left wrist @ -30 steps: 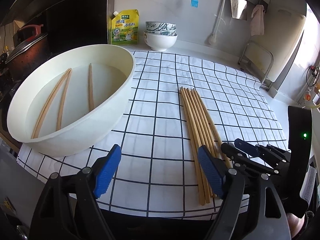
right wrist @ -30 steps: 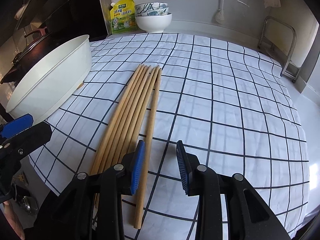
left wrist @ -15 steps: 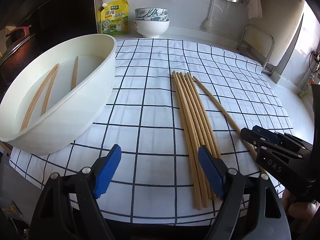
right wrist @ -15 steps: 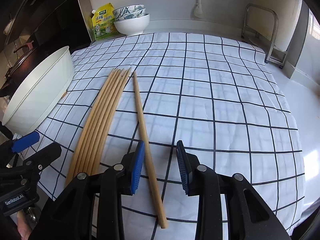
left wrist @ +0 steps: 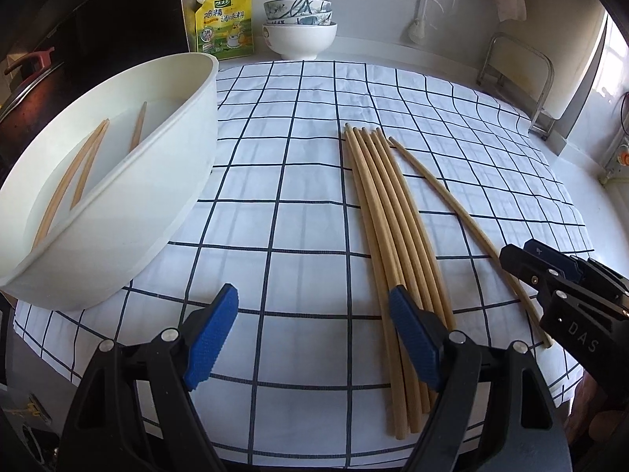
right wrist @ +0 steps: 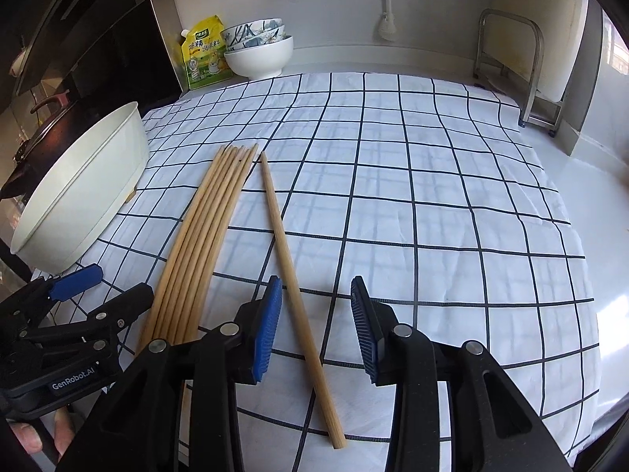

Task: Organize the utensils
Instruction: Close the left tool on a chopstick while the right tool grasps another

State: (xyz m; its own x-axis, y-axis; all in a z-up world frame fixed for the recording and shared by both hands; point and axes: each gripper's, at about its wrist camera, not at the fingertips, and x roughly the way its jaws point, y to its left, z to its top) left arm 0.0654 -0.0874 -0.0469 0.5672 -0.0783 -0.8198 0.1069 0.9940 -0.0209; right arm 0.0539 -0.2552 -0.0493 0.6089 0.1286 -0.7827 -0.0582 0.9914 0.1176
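Note:
A bundle of several wooden chopsticks (left wrist: 387, 220) lies on the checked cloth (left wrist: 283, 181); it also shows in the right wrist view (right wrist: 204, 232). One single chopstick (right wrist: 293, 283) lies apart to its right, also in the left wrist view (left wrist: 452, 204). My right gripper (right wrist: 316, 326) is open, its jaws straddling the near part of the single chopstick. My left gripper (left wrist: 312, 336) is open and empty, its right finger over the bundle's near end. A white oval basin (left wrist: 118, 196) at left holds three chopsticks (left wrist: 78, 173).
A yellow seasoning pouch (left wrist: 226, 23) and stacked bowls (left wrist: 299, 29) stand at the back. A metal rack (left wrist: 519, 78) stands at back right. A dark pot (right wrist: 35, 137) sits left of the basin. The cloth's near edge hangs at the counter front.
The single chopstick has been swung away from the bundle to the right. My right gripper has opened wider around it. The left gripper stays open.

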